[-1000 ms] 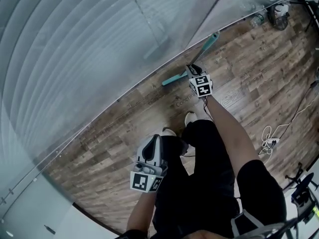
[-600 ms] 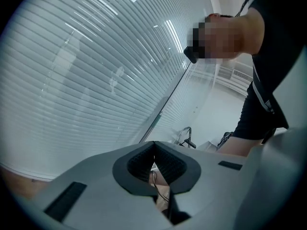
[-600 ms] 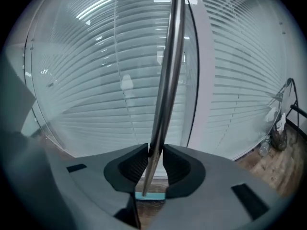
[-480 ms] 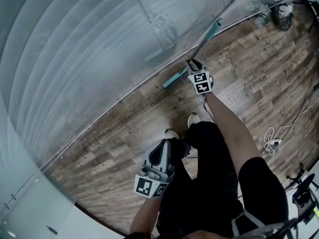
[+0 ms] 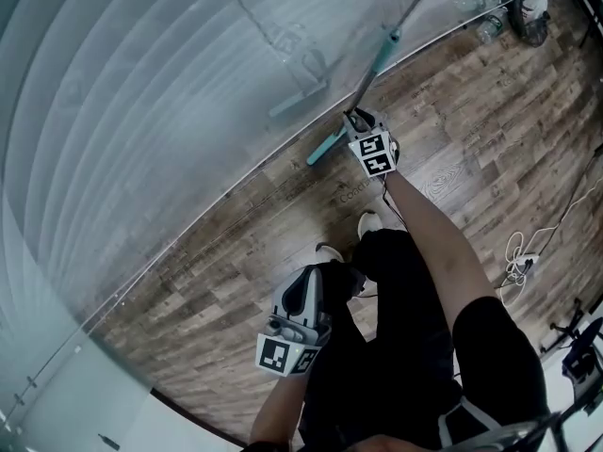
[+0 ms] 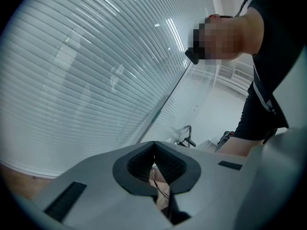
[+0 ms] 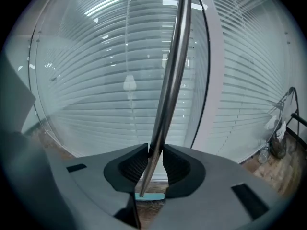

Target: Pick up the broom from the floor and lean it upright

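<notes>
the right gripper (image 7: 156,152) has just been easing its jaws apart. they now stand slightly spread with the broom (image 7: 171,75) between them. its metal handle (image 7: 158,143) passes through the gap at the pad tips, close to both pads but not squeezed. below the jaws the handle drops to the broom's teal head (image 7: 149,196), which sits on the wooden floor (image 5: 471,139) at the foot of the glass wall (image 5: 170,111). the broom stands steeply upright, its handle slanting up and to the far right along the glass, with a teal sleeve (image 5: 383,50) higher up the handle. white blinds (image 7: 96,104) show behind the glass. the right arm (image 5: 433,243) reaches out from the body to the broom.

the left gripper (image 6: 154,156) has its jaws pressed together at the tips with nothing between them. it hangs near the person's black trousers (image 5: 396,328), well apart from the broom, and points toward the wall. the person's shoes (image 5: 369,222) stand on the floor between the two grippers. to the right a white cable (image 5: 516,252) lies looped on the floor. bottles (image 5: 488,28) stand at the far right by the wall.
</notes>
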